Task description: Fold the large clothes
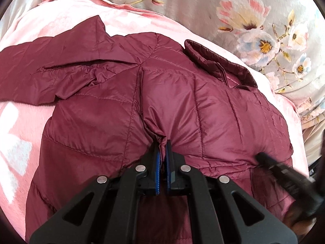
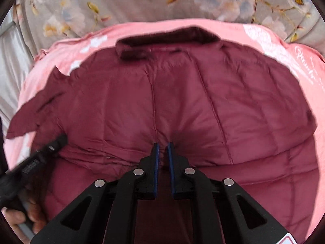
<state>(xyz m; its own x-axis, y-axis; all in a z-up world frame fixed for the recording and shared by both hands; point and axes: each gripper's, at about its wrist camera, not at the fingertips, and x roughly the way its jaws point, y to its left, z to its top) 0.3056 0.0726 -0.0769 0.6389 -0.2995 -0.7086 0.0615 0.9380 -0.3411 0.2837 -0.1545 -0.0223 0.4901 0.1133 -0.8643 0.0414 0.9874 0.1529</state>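
- One quilted maroon jacket (image 1: pixel 166 101) is laid flat across the middle of both frames, on one pink blanket (image 1: pixel 24 126), itself spread over a grey floral bedcover (image 1: pixel 203 4).
- One collar (image 2: pixel 168 38) is seen at upper centre of the right wrist view; one sleeve (image 1: pixel 40 77) is spread towards the left edge of the left wrist view.
- Left gripper (image 1: pixel 162 148): jaws are closed, pinching a raised fold of jacket fabric.
- Right gripper (image 2: pixel 162 148): jaws are narrowly parted over the fabric; whether cloth is caught cannot be told.
- Handling, as judged: light, soft, puffy, with a slick shell likely to slip; hold is best taken at seams, hem or sleeve cuff.
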